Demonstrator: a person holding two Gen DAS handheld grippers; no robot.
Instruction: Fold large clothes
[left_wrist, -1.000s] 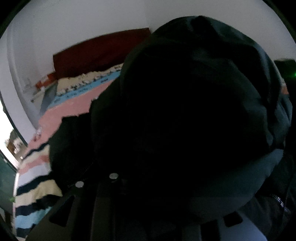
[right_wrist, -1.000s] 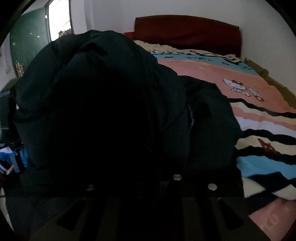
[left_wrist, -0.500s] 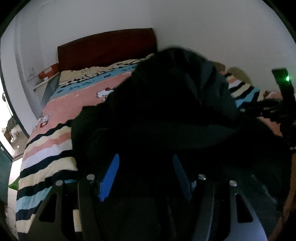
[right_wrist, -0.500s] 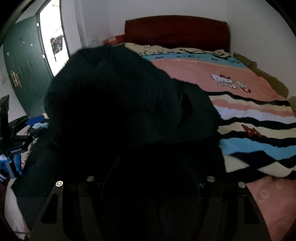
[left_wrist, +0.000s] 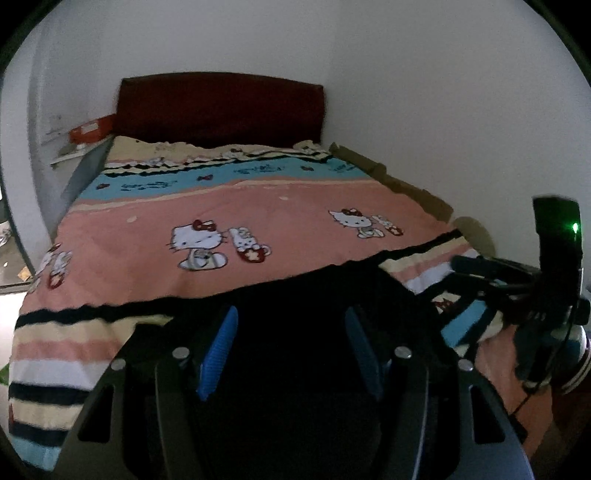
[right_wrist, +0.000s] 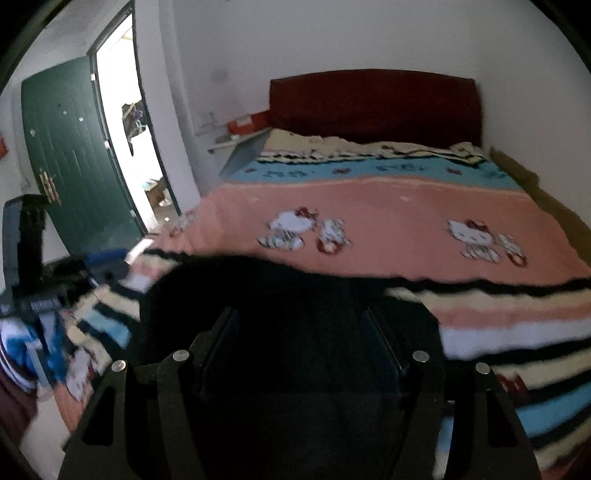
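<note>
A large black jacket (left_wrist: 295, 302) lies flat on the near end of the bed; it also shows in the right wrist view (right_wrist: 295, 295). My left gripper (left_wrist: 291, 321) hovers over the jacket with its blue-padded fingers (left_wrist: 218, 347) spread apart and nothing between them. My right gripper (right_wrist: 301, 325) is likewise open above the jacket, its dark fingers (right_wrist: 221, 339) hard to tell from the cloth. The right gripper's body (left_wrist: 554, 266) shows at the right edge of the left wrist view, and the left gripper's body (right_wrist: 26, 258) shows at the left edge of the right wrist view.
The bed carries a pink, blue and striped cartoon-cat blanket (left_wrist: 240, 221) and a dark red headboard (left_wrist: 221, 107). A shelf with an orange box (left_wrist: 90, 131) stands left of the headboard. A green door (right_wrist: 74, 155) is open at the left. White walls close the far side and right.
Both grippers let go of the jacket, which had been lifted in front of the cameras. It dropped flat onto the bed and both grippers now stand open above it.
</note>
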